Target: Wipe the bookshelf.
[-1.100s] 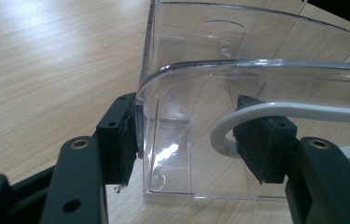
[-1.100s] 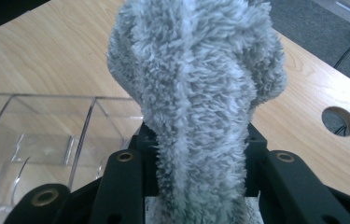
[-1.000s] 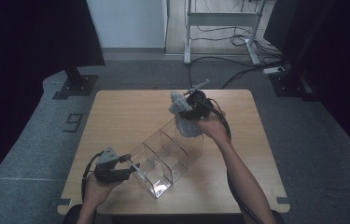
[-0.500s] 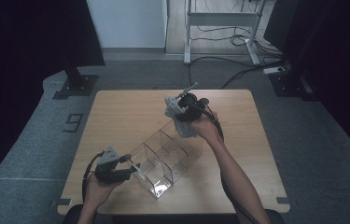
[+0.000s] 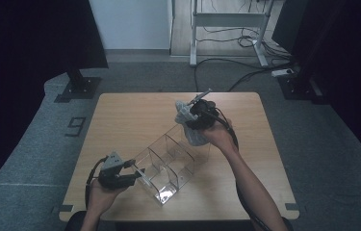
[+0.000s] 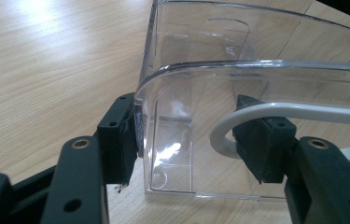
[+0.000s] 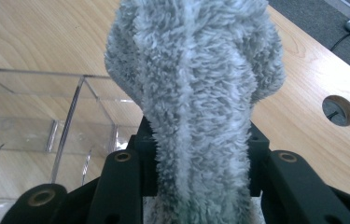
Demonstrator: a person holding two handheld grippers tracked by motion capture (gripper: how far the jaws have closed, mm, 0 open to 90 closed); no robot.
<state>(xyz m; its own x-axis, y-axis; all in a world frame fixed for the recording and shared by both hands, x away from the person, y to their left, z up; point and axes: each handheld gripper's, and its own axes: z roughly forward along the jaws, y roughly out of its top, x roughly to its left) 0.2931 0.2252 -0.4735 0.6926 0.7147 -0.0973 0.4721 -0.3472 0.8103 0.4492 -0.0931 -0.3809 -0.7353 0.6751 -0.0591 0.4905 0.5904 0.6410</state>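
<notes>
Gripping the near end wall of a clear plastic organiser (image 5: pixel 171 163), the left gripper (image 5: pixel 135 174) sits at the table's (image 5: pixel 130 115) front left. In the left gripper view its 2 black jaws stand on either side of that curved clear wall (image 6: pixel 238 74), one pad outside and the other inside the tray, pressed against it. A white cable (image 6: pixel 275 112) loops past the inner jaw. The organiser lies slantwise across the wooden table, divided by clear partitions into several compartments, running from the left gripper up toward the right gripper (image 5: pixel 193 126).

The right gripper holds a fluffy grey cloth (image 7: pixel 196 88), its jaws narrowed on the bundle's lower part. In the high view the cloth (image 5: pixel 195 137) hangs at the organiser's far end, over or just beside the last compartment; whether it touches the plastic I cannot tell. A round hole (image 7: pixel 338 110) in the tabletop shows beyond the cloth.
</notes>
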